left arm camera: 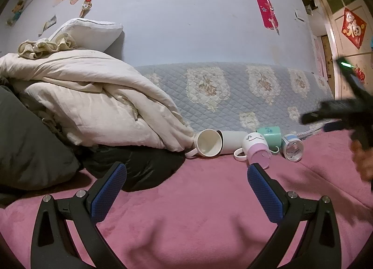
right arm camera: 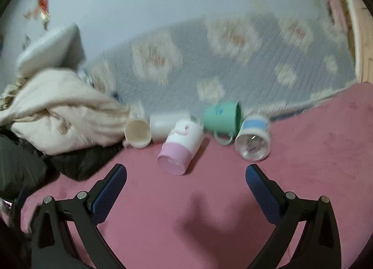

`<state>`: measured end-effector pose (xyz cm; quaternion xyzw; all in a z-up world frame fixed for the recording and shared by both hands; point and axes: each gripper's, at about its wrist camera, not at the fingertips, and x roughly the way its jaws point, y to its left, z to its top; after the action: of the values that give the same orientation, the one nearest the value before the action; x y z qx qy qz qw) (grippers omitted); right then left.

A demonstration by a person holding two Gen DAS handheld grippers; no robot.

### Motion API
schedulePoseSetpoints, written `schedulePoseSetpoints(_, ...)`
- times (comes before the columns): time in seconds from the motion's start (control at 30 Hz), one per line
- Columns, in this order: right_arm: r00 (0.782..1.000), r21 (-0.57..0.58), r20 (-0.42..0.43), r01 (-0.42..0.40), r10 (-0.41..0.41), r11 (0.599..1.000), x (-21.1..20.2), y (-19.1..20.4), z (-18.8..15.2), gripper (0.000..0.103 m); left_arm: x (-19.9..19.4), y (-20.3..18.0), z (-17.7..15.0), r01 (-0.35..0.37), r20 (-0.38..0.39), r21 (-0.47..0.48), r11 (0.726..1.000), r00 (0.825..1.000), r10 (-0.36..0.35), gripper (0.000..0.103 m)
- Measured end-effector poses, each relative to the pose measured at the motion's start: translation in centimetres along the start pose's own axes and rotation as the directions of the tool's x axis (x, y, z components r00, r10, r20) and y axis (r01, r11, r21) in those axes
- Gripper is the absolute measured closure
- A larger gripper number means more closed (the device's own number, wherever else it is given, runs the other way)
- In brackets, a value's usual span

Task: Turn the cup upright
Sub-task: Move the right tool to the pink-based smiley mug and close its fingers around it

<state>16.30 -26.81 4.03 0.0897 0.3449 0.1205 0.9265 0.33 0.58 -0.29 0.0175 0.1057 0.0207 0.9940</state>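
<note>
Several cups lie on their sides in a row on the pink bed cover (left arm camera: 186,210), against the quilted blue backrest. From left: a cream mug (left arm camera: 208,145) (right arm camera: 137,133), a white cup (left arm camera: 234,144) (right arm camera: 163,126) behind it, a white-and-pink mug (left arm camera: 256,149) (right arm camera: 180,145), a green mug (left arm camera: 270,135) (right arm camera: 222,118), a clear cup with a blue band (left arm camera: 292,146) (right arm camera: 254,139). My left gripper (left arm camera: 186,189) is open and empty, short of the cups. My right gripper (right arm camera: 186,189) is open and empty in front of the pink mug; it shows at the right edge (left arm camera: 338,115).
A heap of cream duvet (left arm camera: 93,101) and a pillow (left arm camera: 88,33) lies left of the cups, with dark clothing (left arm camera: 139,171) in front of it. The quilted backrest (left arm camera: 233,89) and wall stand behind. A door (left arm camera: 349,36) is at the far right.
</note>
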Motion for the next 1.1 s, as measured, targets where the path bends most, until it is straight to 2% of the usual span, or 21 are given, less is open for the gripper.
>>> schedulePoseSetpoints(0.07, 0.996, 0.092, -0.075, -0.041, 0.048, 0.995, 2.4, -0.2, 2.1, 0.000, 0.0, 0.0, 0.0, -0.001, 0.000, -0.001, 1.000, 1.000, 0.001, 0.000)
schedulePoseSetpoints(0.1, 0.991, 0.124, -0.125, -0.027, 0.043, 0.992, 3.8, -0.2, 2.9, 0.000, 0.0, 0.0, 0.0, 0.000, 0.000, -0.002, 1.000, 1.000, 0.000, 0.000)
schedulePoseSetpoints(0.13, 0.979, 0.146, -0.205, 0.021, 0.010, 0.989, 5.9, -0.2, 3.9, 0.000, 0.0, 0.0, 0.0, -0.001, 0.000, -0.006, 1.000, 1.000, 0.001, 0.000)
schedulePoseSetpoints(0.27, 0.940, 0.178, -0.342, 0.087, -0.021, 0.980, 10.8, 0.4, 5.0, 0.008, 0.0, 0.4, 0.0, -0.005, -0.001, -0.023, 1.000, 1.000, 0.005, 0.000)
schedulePoseSetpoints(0.33, 0.949, 0.147, -0.315, 0.057, -0.008, 0.988, 12.2, 1.5, 5.1, 0.009, 0.0, 0.5, 0.0, -0.012, -0.002, -0.028, 1.000, 1.000, 0.012, 0.000)
schedulePoseSetpoints(0.37, 0.952, 0.126, -0.301, 0.097, -0.056, 0.987, 13.0, 1.9, 5.0, 0.009, 0.0, 0.5, -0.1, -0.019, -0.003, -0.027, 0.999, 1.000, 0.019, 0.000)
schedulePoseSetpoints(0.43, 0.939, 0.124, -0.316, 0.180, -0.133, 0.976, 15.1, 1.8, 4.5, 0.009, -0.1, 0.5, -0.1, -0.022, -0.001, -0.025, 0.999, 1.000, 0.022, 0.000)
schedulePoseSetpoints(0.57, 0.917, 0.173, -0.392, 0.156, -0.078, 0.972, 18.6, 0.9, 3.6, 0.010, -0.1, 0.3, -0.1, -0.025, 0.003, -0.013, 1.000, 1.000, 0.025, 0.000)
schedulePoseSetpoints(0.63, 0.913, 0.148, -0.403, 0.141, -0.070, 0.979, 19.5, 1.4, 3.3, 0.010, 0.1, 0.2, -0.1, -0.029, -0.004, -0.005, 1.000, 1.000, 0.029, 0.000)
schedulePoseSetpoints(0.77, 0.913, 0.085, -0.378, 0.197, -0.151, 0.977, 20.2, 1.8, 3.4, 0.010, 0.3, 0.2, -0.1, -0.029, -0.013, 0.001, 1.000, 0.999, 0.029, 0.000)
schedulePoseSetpoints(0.8, 0.913, 0.090, -0.381, 0.195, -0.147, 0.977, 20.4, 1.7, 3.5, 0.011, 0.3, 0.3, -0.1, -0.029, -0.012, -0.001, 1.000, 1.000, 0.029, 0.000)
schedulePoseSetpoints(0.9, 0.906, 0.101, -0.400, 0.193, -0.138, 0.976, 21.1, 1.2, 3.6, 0.030, 0.3, 0.3, -0.1, -0.028, -0.012, -0.002, 1.000, 1.000, 0.028, 0.000)
schedulePoseSetpoints(1.1, 0.911, 0.102, -0.394, 0.173, -0.120, 0.980, 19.5, 0.5, 3.2, 0.031, 0.3, 0.5, -0.2, -0.024, -0.011, -0.015, 1.000, 1.000, 0.024, 0.000)
